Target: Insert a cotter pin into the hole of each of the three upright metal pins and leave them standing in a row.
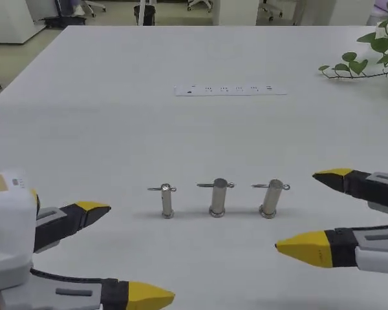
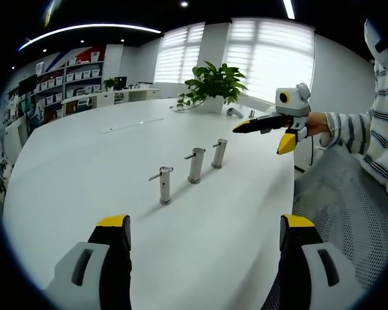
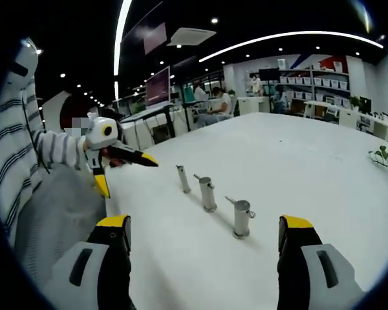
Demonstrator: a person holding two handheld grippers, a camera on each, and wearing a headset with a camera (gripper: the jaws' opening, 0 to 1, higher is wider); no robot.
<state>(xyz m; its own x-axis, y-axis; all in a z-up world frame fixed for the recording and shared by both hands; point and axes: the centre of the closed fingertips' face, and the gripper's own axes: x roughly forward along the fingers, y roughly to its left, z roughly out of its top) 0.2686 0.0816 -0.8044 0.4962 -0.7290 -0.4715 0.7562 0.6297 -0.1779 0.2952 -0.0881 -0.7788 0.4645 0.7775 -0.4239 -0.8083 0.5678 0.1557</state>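
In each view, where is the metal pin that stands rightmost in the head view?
Head view: the right-end pin is rightmost of three.
Left gripper view: the pin is farthest in the row.
Right gripper view: the pin is nearest in the row.
Shared landmark: the leafy plant.

Three metal pins upright in a row on the table (image 1: 194,135): left pin (image 1: 167,203), middle pin (image 1: 218,199), right pin (image 1: 269,200), spaced apart, none touching. A cotter pin sits crosswise through the top of each: left cotter pin (image 1: 161,188), middle cotter pin (image 1: 214,185), right cotter pin (image 1: 269,186). Left gripper (image 1: 139,252) is front-left of the row, right gripper (image 1: 296,210) just right of it, both clear of the pins. Power strip (image 1: 231,90) lies well behind the row. Plant (image 1: 365,61) at the far right edge.
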